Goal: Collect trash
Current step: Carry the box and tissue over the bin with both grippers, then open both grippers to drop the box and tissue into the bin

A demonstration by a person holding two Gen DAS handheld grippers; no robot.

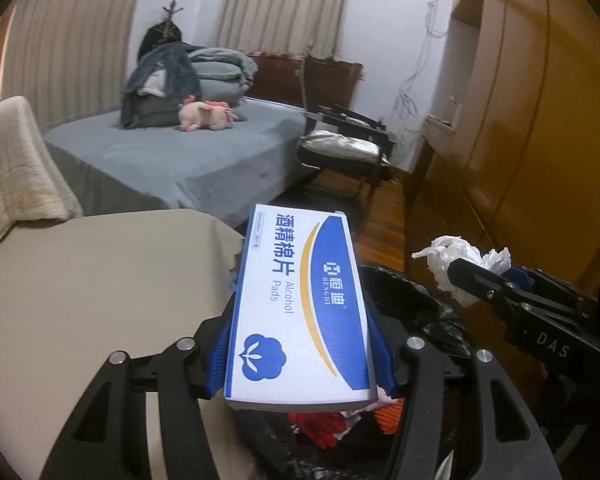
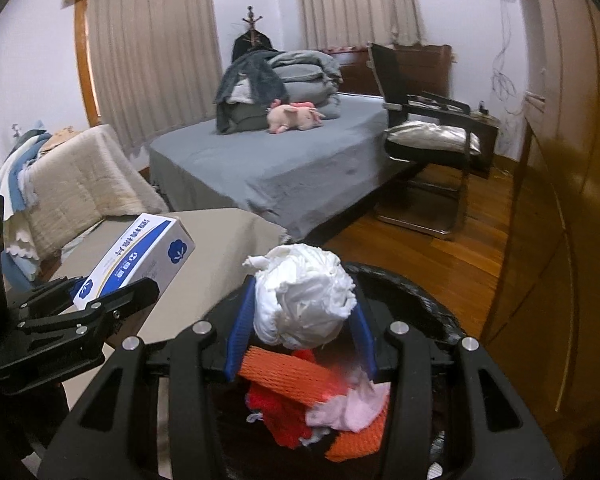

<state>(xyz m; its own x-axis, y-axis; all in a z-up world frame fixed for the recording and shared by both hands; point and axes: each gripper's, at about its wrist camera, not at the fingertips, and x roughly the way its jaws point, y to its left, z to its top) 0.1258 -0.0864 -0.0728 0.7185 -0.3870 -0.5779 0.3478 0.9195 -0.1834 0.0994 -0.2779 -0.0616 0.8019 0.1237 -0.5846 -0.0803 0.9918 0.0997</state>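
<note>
My left gripper (image 1: 300, 356) is shut on a white and blue alcohol pads box (image 1: 300, 304), held over the edge of a black-lined trash bin (image 1: 420, 304). The box also shows in the right wrist view (image 2: 136, 260). My right gripper (image 2: 300, 328) is shut on a crumpled white paper wad (image 2: 304, 296), held above the bin (image 2: 432, 304). The wad also shows in the left wrist view (image 1: 452, 264). Orange foam netting (image 2: 292, 372), red scraps and pink paper (image 2: 352, 404) lie in the bin.
A beige covered table (image 1: 80, 300) lies to the left of the bin. Behind are a grey bed (image 2: 280, 160) with a pink plush toy (image 2: 292, 118), a black chair (image 2: 428, 136), a wooden wardrobe (image 2: 560, 200) at right and wood floor.
</note>
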